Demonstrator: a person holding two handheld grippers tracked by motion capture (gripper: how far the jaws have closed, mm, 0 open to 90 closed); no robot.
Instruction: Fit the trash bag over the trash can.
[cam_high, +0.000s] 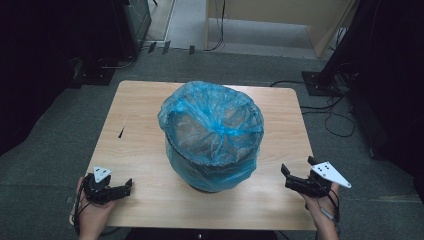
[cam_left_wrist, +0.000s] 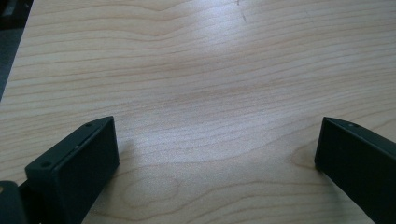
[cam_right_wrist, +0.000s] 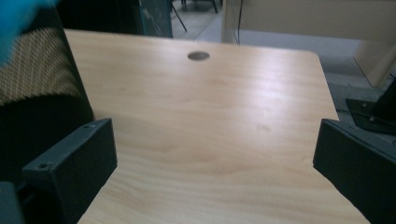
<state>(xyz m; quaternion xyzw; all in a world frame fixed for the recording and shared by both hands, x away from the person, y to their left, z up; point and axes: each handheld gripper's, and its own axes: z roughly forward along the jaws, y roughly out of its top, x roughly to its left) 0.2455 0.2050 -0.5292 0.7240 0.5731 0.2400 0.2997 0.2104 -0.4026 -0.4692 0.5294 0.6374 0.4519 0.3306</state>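
While both pairs of jaws stand spread and empty, the bin (cam_high: 212, 145) sits between our 2 grippers: to the right of the left gripper (cam_high: 125, 188), to the left of the right gripper (cam_high: 286, 176), roughly equidistant. Blue plastic liner (cam_high: 200, 100): thin, crinkled, translucent, folded over the round rim. Tabletop (cam_left_wrist: 196, 84): pale wood-grain laminate.

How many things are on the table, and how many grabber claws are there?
Bin lined with a blue plastic bag: 1
Grippers: 2, left gripper and right gripper
Total: 3, on the wooden table
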